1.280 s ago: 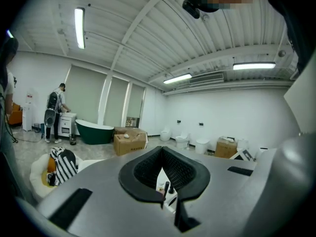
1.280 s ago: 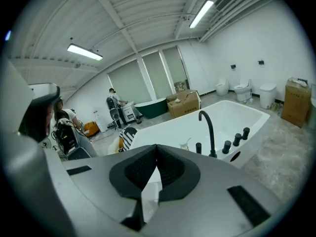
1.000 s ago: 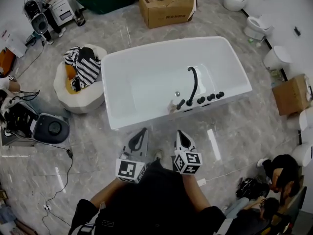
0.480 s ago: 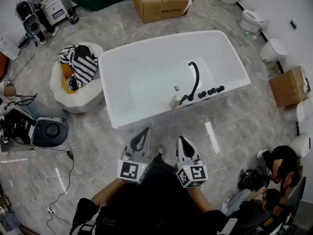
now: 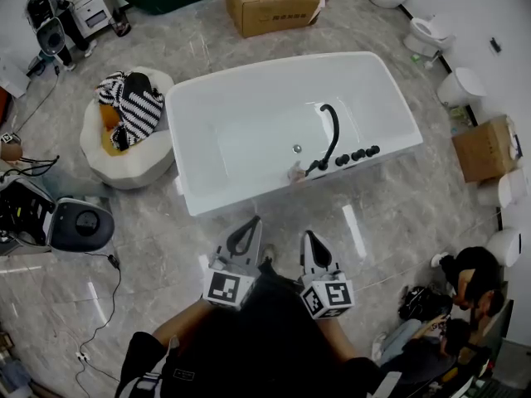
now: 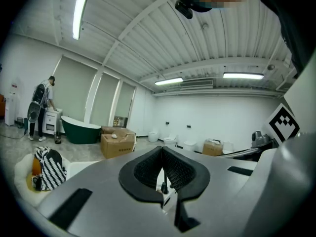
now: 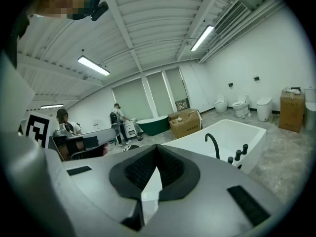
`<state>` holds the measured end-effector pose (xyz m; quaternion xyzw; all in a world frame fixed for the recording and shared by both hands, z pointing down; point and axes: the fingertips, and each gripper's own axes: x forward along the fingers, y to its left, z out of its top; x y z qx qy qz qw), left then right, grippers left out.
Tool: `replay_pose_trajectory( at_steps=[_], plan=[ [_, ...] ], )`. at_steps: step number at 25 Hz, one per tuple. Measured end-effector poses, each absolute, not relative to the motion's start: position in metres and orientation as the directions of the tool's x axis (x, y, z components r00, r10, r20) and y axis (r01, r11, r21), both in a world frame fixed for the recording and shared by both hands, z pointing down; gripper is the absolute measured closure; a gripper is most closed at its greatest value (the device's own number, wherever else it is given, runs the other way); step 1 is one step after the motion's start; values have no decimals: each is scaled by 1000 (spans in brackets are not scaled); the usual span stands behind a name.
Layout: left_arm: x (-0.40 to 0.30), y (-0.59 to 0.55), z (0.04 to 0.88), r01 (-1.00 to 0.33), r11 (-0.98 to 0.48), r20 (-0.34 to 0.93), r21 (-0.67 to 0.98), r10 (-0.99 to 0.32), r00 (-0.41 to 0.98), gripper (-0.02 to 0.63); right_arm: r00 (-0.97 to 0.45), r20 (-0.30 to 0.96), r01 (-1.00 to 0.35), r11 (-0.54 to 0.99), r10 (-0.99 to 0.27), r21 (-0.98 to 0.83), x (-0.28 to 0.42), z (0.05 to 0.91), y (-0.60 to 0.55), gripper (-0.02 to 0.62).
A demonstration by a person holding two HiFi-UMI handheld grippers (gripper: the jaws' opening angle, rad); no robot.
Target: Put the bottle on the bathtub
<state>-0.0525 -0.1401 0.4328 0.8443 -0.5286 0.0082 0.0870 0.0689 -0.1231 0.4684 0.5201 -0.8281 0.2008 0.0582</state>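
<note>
The white bathtub point(image 5: 249, 131) stands in the middle of the head view, with a black faucet point(image 5: 330, 135) and black knobs on its near rim. A small pale bottle point(image 5: 295, 172) stands upright on that rim, just left of the faucet. My left gripper point(image 5: 249, 229) and right gripper point(image 5: 312, 243) hover over the floor in front of the tub, well short of the bottle. Both are shut with nothing between the jaws. The left gripper point(image 6: 162, 151) points toward the tub. Beyond the right gripper point(image 7: 156, 148), the bathtub point(image 7: 224, 130) and faucet point(image 7: 213, 143) show.
A round white pouf with striped cloth point(image 5: 129, 127) sits left of the tub. Cardboard boxes point(image 5: 274, 2) point(image 5: 485, 148) stand behind it and at the right, with toilets point(image 5: 460, 85) along the right wall. Equipment and cables point(image 5: 75, 222) lie at the left; people point(image 5: 469, 276) crouch lower right.
The view has drawn back slightly from the tub. Both grippers stayed shut and empty near the body; the left one edged a little rightward.
</note>
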Motion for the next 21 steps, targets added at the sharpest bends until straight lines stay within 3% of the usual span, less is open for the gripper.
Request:
replay_pose_trajectory(
  at_steps=[21],
  plan=[
    [-65,-137,430,-897,-422,115,131,-892,437,589,-439,297,-893,375,-848,-249,57,462,-126,586]
  ],
)
